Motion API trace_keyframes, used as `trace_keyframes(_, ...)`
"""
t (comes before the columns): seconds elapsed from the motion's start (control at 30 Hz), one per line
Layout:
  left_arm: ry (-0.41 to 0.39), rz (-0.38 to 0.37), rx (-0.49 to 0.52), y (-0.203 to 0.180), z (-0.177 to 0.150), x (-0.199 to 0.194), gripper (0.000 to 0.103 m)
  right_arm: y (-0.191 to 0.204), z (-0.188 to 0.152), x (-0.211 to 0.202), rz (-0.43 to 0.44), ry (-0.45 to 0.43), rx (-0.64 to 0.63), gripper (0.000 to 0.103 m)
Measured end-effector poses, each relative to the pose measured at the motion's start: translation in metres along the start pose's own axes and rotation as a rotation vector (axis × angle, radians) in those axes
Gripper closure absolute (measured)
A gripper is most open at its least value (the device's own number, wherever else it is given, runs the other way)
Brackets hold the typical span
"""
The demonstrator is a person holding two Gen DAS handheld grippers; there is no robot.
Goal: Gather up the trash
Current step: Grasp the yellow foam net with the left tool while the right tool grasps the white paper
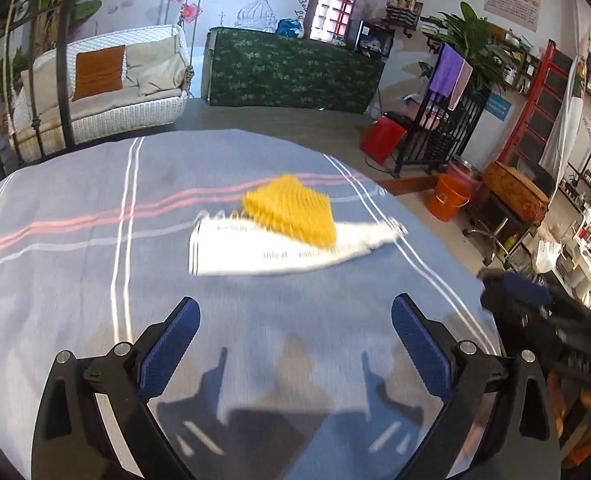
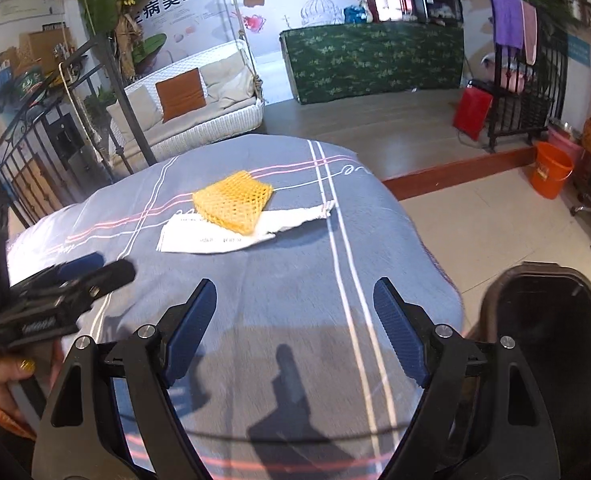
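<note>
Two scraps, a yellow foam net overlapping torn white paper, lie at twelve o'clock on the blue bedspread. Both the left gripper and right gripper stand apart, empty. Approach step; next, probably close on the net, bin at three o'clock.

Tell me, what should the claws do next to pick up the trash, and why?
Probably move the right claw forward over the yellow foam net. Both claws are open and empty, and the net lies on top of the white paper on the blue cloth, ahead of them. The dark bin waits beside the right claw.
</note>
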State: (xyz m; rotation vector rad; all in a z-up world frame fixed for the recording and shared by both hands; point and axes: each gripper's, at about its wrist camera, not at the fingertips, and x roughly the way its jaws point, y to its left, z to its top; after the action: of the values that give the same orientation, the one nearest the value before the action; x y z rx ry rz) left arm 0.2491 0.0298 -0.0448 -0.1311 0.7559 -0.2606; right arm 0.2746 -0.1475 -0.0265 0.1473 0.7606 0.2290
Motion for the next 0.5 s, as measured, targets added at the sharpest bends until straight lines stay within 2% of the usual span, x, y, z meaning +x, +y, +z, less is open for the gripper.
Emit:
trace_keyframes(0.17,0.013,-0.001,0.012,0.007,0.035,0.041,0.014,0.000,0.016,0.029,0.020,0.038,0.030,0.023)
trace_keyframes(0.37,0.076,-0.049,0.013,0.022,0.061,0.089,0.016,0.002,0.031,0.075,0.066,0.112,0.077,0.023)
trace_keyframes(0.5,0.154,-0.110,-0.027,0.033,0.067,0.114,0.023,0.000,0.039,0.107,0.096,0.174,0.135,0.034)
